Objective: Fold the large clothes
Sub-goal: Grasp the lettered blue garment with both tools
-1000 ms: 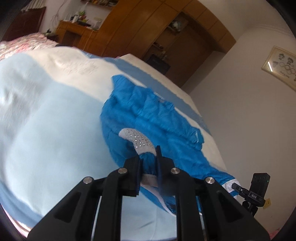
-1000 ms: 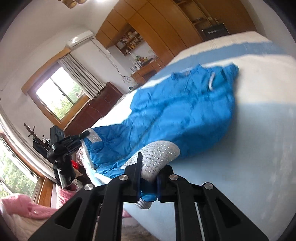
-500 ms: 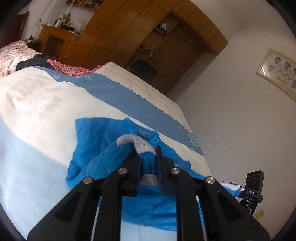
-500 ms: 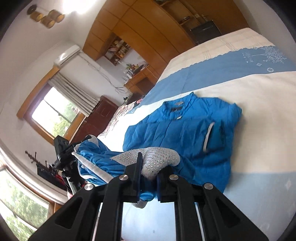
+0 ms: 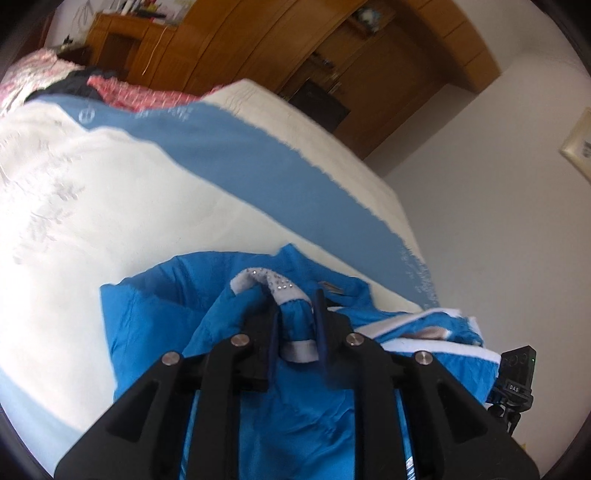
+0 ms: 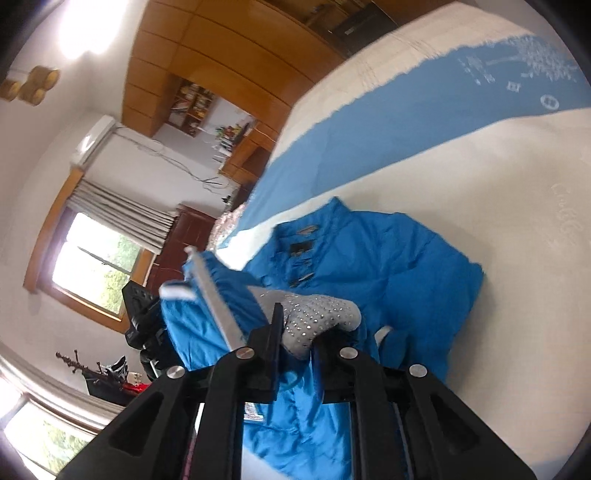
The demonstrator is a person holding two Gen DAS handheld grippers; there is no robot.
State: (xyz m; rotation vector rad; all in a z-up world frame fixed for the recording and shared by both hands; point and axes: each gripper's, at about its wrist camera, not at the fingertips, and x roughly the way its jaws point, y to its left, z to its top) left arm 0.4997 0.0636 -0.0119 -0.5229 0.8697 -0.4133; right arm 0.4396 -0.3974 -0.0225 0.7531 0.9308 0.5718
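Bed (image 5: pixel 110 206): bare cream-and-blue cover lay wide beyond the jacket (image 5: pixel 147 314).
Left tongs (image 5: pixel 297 325): clamped a studded grey cuff.
Right tongs (image 6: pixel 299 338): gripped another cuff.
Right view only: window (image 6: pixel 92 266).

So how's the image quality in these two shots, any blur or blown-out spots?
Left wrist view: bedspread overexposed at left, edges motion-smeared. Right wrist view: window and ceiling light blown out, lifted jacket hem streaked; fisheye bends both.
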